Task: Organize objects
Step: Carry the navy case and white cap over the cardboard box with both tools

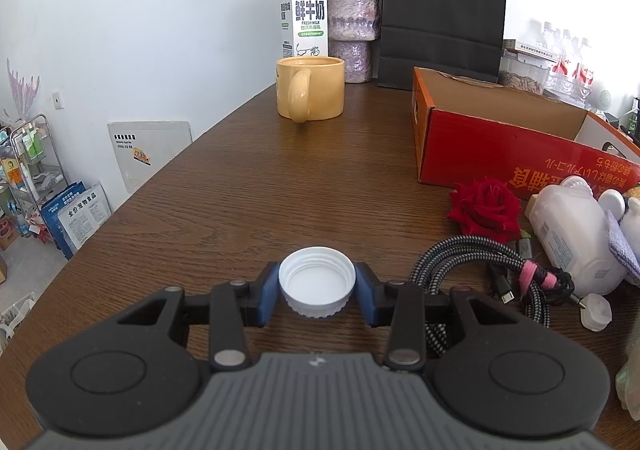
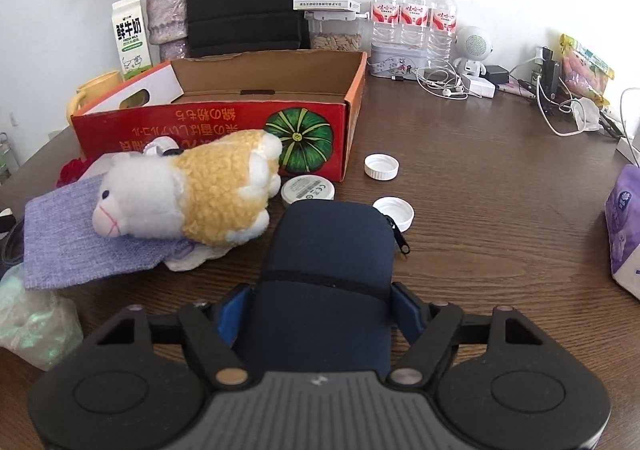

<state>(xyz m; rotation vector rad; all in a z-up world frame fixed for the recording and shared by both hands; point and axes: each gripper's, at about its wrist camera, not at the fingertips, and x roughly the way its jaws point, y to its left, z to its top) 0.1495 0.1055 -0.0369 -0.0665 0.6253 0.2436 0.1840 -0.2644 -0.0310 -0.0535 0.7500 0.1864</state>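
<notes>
My left gripper (image 1: 317, 287) is shut on a white screw cap (image 1: 316, 276), which is held open side up just above the wooden table (image 1: 280, 190). In the right wrist view, a dark blue zip case (image 2: 332, 242) lies between the blue pads (image 2: 410, 312), and my right gripper (image 2: 322, 310) is shut on its near end. An open red cardboard box (image 2: 208, 122) stands behind it, with a plush sheep (image 2: 188, 194) lying on a purple cloth (image 2: 72, 234) in front of the box.
Two more white caps (image 2: 381, 166) (image 2: 394, 212) and a round tin (image 2: 307, 190) lie past the case. A red rose (image 1: 486, 208), a braided cable (image 1: 480, 262) and a white bottle (image 1: 572, 234) sit to the left gripper's right. A yellow mug (image 1: 310, 88) and a milk carton (image 1: 304, 16) stand further back.
</notes>
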